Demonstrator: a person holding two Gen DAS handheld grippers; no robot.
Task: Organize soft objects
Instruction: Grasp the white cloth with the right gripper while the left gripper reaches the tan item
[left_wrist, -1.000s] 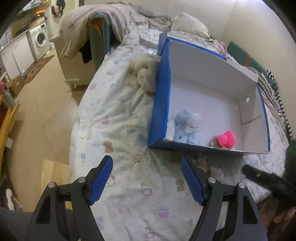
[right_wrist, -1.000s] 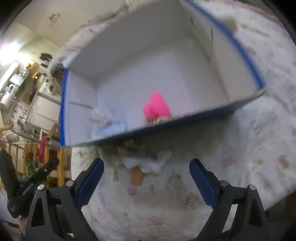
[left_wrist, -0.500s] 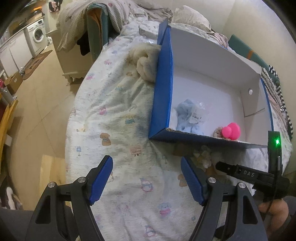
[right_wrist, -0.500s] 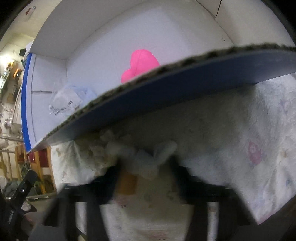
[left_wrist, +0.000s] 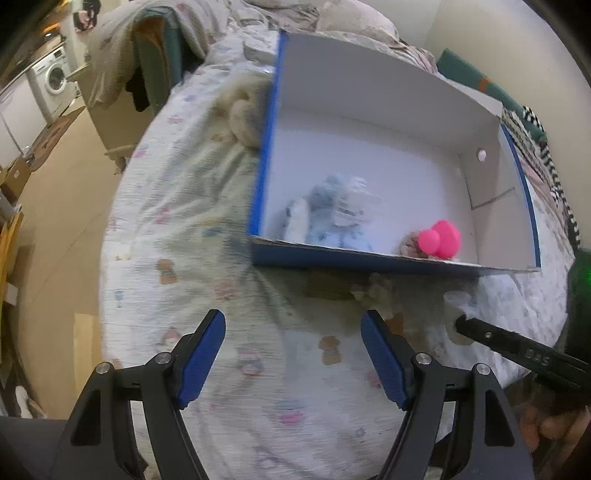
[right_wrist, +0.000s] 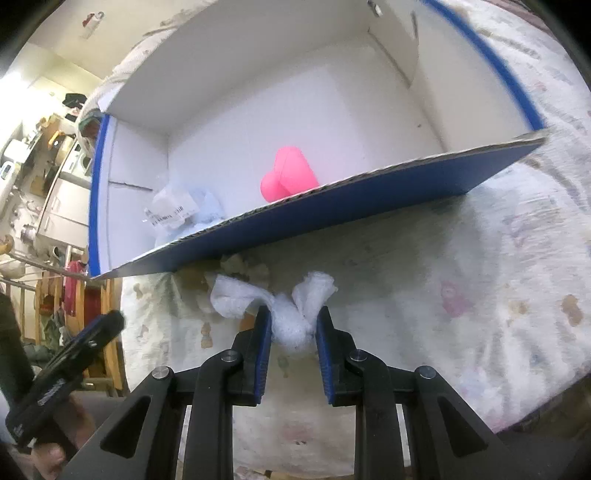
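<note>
A blue box with a white inside (left_wrist: 266, 177) (right_wrist: 332, 210) lies on the bed. In it are a pale blue soft toy (left_wrist: 332, 210) (right_wrist: 207, 210) and a pink heart toy (left_wrist: 441, 238) (right_wrist: 290, 173). My right gripper (right_wrist: 293, 321) is shut on a white fluffy soft toy (right_wrist: 291, 314) that lies on the sheet just in front of the box's near wall. A beige soft piece (right_wrist: 240, 266) (left_wrist: 378, 290) lies behind it against the box. My left gripper (left_wrist: 291, 328) is open and empty over the sheet, short of the box's near left corner.
A beige plush toy (left_wrist: 243, 114) lies by the box's far left side. The bed's rounded edge (left_wrist: 107, 236) drops to the floor at the left. A draped chair (left_wrist: 147, 55) stands beyond it. Pillows and folded clothes lie behind the box.
My right gripper has moved down to the white fluffy toy and shut on it. The left gripper has stayed open and shifted slightly towards the box.
</note>
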